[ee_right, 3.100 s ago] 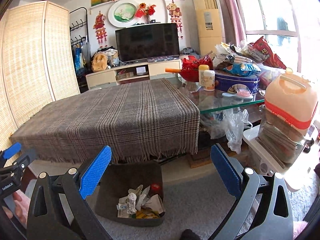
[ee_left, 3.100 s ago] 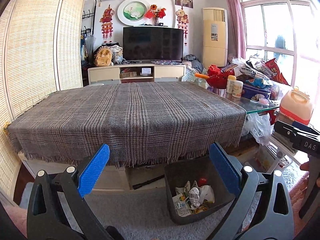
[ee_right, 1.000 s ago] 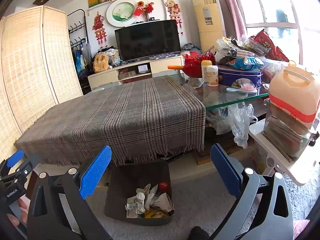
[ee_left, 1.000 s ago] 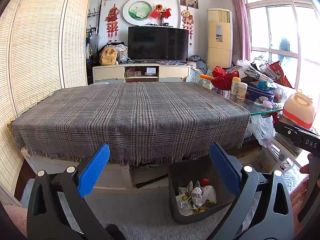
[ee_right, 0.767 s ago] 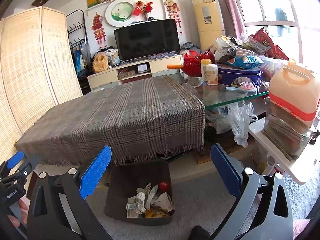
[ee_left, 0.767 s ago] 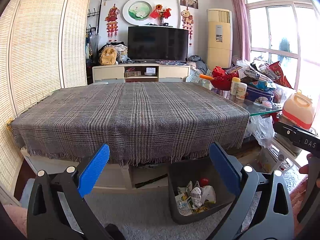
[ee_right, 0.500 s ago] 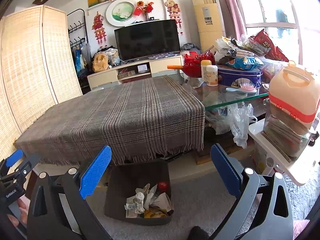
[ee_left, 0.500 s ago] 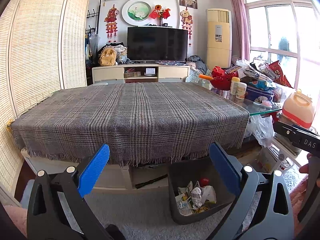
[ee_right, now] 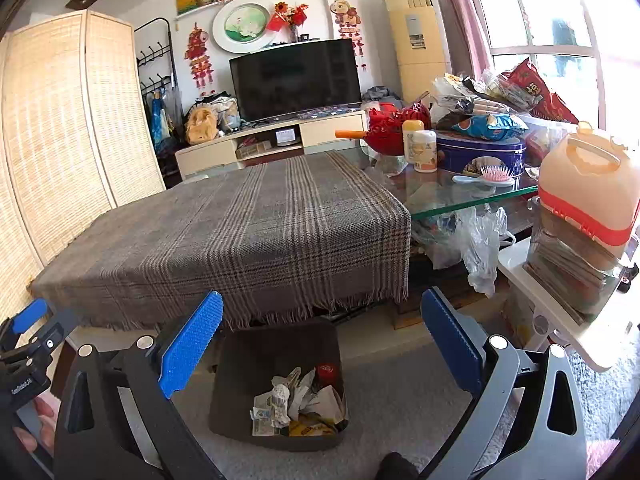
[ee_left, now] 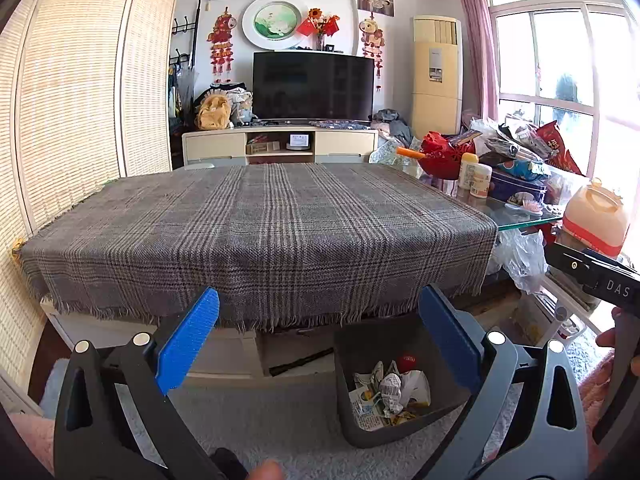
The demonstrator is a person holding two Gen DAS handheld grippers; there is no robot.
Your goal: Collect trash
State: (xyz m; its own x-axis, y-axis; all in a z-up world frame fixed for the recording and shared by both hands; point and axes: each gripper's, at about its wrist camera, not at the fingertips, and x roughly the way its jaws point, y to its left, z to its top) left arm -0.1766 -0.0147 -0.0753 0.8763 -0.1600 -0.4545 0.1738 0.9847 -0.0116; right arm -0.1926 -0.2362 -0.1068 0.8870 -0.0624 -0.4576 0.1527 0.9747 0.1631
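Left gripper [ee_left: 318, 336] held with fingers spread wide, nothing between them; right gripper [ee_right: 320, 338] likewise spread and empty. Only in the left view: a black stick [ee_left: 300, 361] on the floor under the table's near edge. Only in the right view: coat hooks [ee_right: 154, 64] past the folding screen, and a clear look at the pink hairbrush [ee_right: 486, 176] by the glass tabletop's near edge. Little changed from a moment ago, framing nearly the same. Dark bin [ee_right: 276, 380] on the grey rug below the plaid cloth's [ee_right: 240, 232] fringe, holding crumpled paper, wrappers [ee_right: 298, 402] and a red cap.
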